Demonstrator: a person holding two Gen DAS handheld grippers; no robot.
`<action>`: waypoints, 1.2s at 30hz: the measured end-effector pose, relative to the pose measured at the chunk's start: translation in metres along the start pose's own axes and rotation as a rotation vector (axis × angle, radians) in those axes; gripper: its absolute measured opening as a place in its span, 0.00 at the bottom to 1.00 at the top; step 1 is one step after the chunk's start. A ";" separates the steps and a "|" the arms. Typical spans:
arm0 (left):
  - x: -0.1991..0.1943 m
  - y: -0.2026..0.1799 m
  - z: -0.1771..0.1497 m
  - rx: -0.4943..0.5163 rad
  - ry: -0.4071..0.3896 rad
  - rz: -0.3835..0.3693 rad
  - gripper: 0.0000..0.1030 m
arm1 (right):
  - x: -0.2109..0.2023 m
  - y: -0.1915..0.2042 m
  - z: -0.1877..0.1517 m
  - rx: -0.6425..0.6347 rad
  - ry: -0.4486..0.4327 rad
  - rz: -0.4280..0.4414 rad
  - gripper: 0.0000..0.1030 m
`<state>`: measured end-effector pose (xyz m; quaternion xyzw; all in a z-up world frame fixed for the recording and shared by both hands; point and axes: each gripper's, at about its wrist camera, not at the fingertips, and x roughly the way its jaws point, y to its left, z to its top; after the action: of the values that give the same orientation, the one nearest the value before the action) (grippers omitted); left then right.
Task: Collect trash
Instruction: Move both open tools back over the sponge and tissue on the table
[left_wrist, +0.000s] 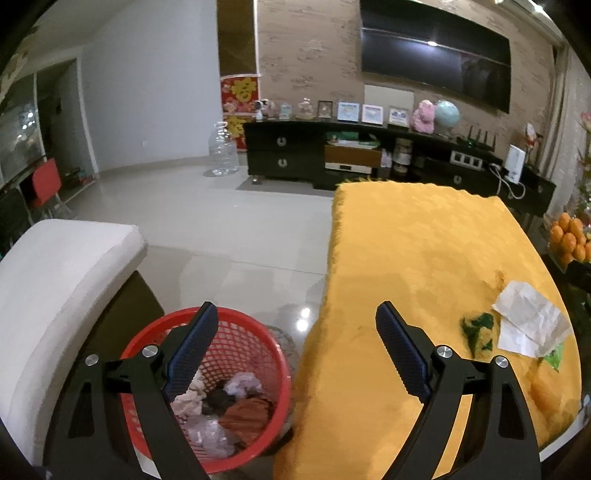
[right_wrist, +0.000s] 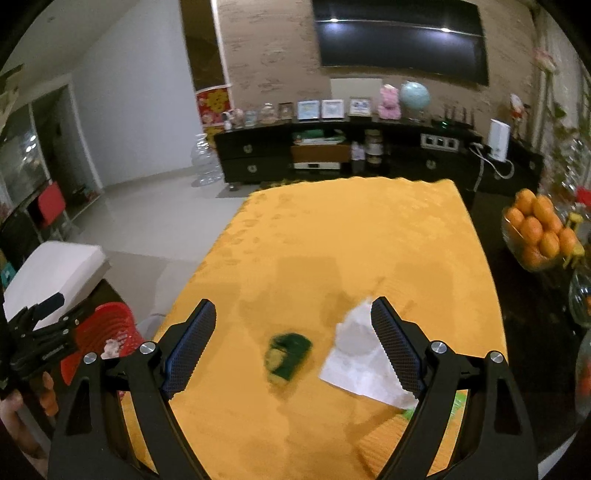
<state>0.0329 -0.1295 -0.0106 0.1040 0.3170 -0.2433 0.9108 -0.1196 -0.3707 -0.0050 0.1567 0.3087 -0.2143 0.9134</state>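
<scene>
A red mesh basket (left_wrist: 258, 332) stands on the floor beside the table and holds several crumpled scraps (left_wrist: 229, 402). My left gripper (left_wrist: 297, 306) hangs open above the basket's right rim and the table's edge, with nothing between its fingers. On the yellow tablecloth (right_wrist: 332, 240) lie a dark green wrapper (right_wrist: 288, 354), a crumpled white paper (right_wrist: 354, 354) and a small bright green scrap (right_wrist: 458, 400). My right gripper (right_wrist: 293, 306) is open just above them. The wrapper sits between its fingers, and its right finger overlaps the paper. The left wrist view shows the wrapper (left_wrist: 478, 330) and the paper (left_wrist: 528, 317) at the right.
A white cushioned seat (left_wrist: 62, 266) stands left of the basket. A glass bowl of oranges (right_wrist: 539, 229) sits on a dark surface right of the table. A black TV cabinet (left_wrist: 288, 151) lines the far wall, with a large clear water bottle (left_wrist: 221, 147) on the tiled floor.
</scene>
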 end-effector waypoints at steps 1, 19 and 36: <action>0.000 -0.003 -0.001 0.005 0.001 -0.004 0.82 | -0.001 -0.004 -0.001 0.009 0.000 -0.008 0.81; 0.027 -0.097 -0.014 0.155 0.095 -0.186 0.82 | -0.014 -0.067 -0.014 0.137 0.008 -0.064 0.81; 0.080 -0.191 -0.032 0.319 0.193 -0.346 0.81 | -0.021 -0.106 -0.018 0.236 0.011 -0.090 0.81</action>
<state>-0.0273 -0.3130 -0.0924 0.2131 0.3731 -0.4313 0.7933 -0.1953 -0.4484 -0.0222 0.2503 0.2929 -0.2893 0.8763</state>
